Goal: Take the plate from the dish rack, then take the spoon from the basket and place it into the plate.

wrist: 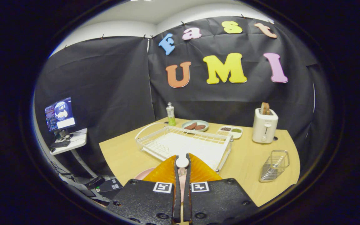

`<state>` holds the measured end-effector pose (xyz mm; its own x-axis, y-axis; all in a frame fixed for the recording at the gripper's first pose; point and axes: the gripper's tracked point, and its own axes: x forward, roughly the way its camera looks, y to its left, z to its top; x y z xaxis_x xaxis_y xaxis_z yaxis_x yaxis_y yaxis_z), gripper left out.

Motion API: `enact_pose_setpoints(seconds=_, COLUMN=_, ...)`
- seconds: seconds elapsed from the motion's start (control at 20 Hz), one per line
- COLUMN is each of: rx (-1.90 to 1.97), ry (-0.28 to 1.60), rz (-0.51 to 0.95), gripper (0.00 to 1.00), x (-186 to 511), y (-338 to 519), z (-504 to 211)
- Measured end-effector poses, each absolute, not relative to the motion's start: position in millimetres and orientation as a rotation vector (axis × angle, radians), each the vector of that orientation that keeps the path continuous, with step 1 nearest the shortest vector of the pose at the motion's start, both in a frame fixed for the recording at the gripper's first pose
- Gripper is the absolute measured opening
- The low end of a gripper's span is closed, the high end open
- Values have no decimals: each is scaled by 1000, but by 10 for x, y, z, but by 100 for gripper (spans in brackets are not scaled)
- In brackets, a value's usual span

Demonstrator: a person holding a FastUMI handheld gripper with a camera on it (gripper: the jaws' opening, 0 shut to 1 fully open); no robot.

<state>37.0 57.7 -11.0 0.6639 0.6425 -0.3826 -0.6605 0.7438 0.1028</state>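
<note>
Gripper view: fingers (182, 165) pinch spoon (182, 162); dish rack (184, 145) beyond.

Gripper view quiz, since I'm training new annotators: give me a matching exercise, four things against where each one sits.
1. spoon
2. pink plate
3. toaster
4. green bottle

a. beyond the dish rack's far corner
b. beyond the wire basket
c. clamped between the tool's fingers
d. under the fingers, on the near side of the rack

Pairs: 1-c, 2-d, 3-b, 4-a.
</note>
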Motion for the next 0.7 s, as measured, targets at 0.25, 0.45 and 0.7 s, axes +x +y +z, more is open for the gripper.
enact_pose_setpoints(seconds=0.25, rx=-26, ry=524, rz=838, gripper=9, x=338, y=903, z=-511)
enact_pose_setpoints(seconds=0.45, rx=17, ry=566, rz=874, gripper=9, x=368, y=1018, z=-633)
enact_pose_setpoints(seconds=0.7, rx=20, ry=587, rz=893, gripper=14, x=373, y=1065, z=-671)
